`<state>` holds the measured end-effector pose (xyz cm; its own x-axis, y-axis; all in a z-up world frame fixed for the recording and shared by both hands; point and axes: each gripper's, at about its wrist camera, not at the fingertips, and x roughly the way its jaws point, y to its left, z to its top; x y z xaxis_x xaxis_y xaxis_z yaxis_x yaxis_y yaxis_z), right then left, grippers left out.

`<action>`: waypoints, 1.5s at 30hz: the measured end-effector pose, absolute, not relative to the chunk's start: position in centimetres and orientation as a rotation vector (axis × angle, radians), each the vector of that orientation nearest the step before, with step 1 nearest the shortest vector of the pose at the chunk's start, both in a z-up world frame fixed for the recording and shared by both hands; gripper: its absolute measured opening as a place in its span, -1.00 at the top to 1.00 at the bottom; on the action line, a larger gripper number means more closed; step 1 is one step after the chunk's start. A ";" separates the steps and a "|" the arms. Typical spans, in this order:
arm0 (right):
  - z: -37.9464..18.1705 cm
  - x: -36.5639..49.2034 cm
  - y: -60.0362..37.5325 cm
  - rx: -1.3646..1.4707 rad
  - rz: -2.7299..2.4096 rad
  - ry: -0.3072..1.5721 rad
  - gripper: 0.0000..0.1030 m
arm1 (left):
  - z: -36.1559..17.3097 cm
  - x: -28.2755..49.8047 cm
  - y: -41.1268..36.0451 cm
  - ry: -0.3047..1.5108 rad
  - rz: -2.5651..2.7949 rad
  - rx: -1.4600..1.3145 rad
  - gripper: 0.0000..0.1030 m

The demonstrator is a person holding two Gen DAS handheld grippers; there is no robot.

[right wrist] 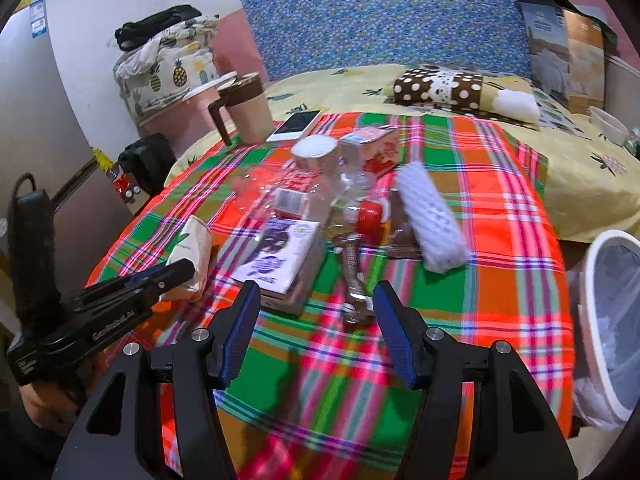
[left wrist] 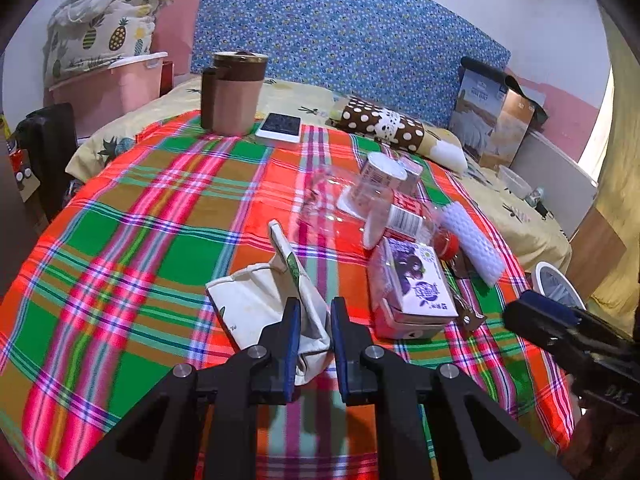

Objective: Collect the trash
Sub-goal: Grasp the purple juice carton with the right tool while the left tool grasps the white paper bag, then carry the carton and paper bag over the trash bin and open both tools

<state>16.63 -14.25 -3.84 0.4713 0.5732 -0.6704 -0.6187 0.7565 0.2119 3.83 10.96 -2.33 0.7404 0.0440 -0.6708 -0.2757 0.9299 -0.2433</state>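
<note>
Setting: a home bedroom. A bed (right wrist: 580,184) with a yellow pineapple-print sheet, a plaid cloth (left wrist: 160,216) spread over its near part. Blue floral headboard (left wrist: 340,32) against a white-and-pink wall. Polka-dot pillow (left wrist: 384,124) near the head end. Folded pineapple-print bedding (left wrist: 100,36) stacked on a pink storage box (left wrist: 112,88) beside the bed's left edge. White waste bin (right wrist: 608,320) on the floor off the right edge.

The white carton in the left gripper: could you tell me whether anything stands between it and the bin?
Yes: the purple carton, brown wrapper and right gripper lie between the white carton and the bin.
</note>
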 end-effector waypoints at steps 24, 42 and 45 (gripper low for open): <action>-6.1 16.9 -9.0 -0.160 0.647 0.856 -0.15 | -2.7 3.1 13.4 0.712 0.127 -0.370 0.70; -3.3 15.0 -14.9 -0.044 0.646 0.758 -0.14 | -0.5 2.7 7.5 0.697 0.000 -0.310 0.70; -3.1 15.1 -16.4 -0.027 0.618 0.744 -0.14 | -0.1 2.8 6.1 0.694 -0.030 -0.296 0.70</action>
<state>15.13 -16.39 -3.11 0.5673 0.5172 -0.6409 -0.5355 0.8229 0.1900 2.84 6.13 -0.07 0.7698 -0.1249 -0.6260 -0.0712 0.9577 -0.2787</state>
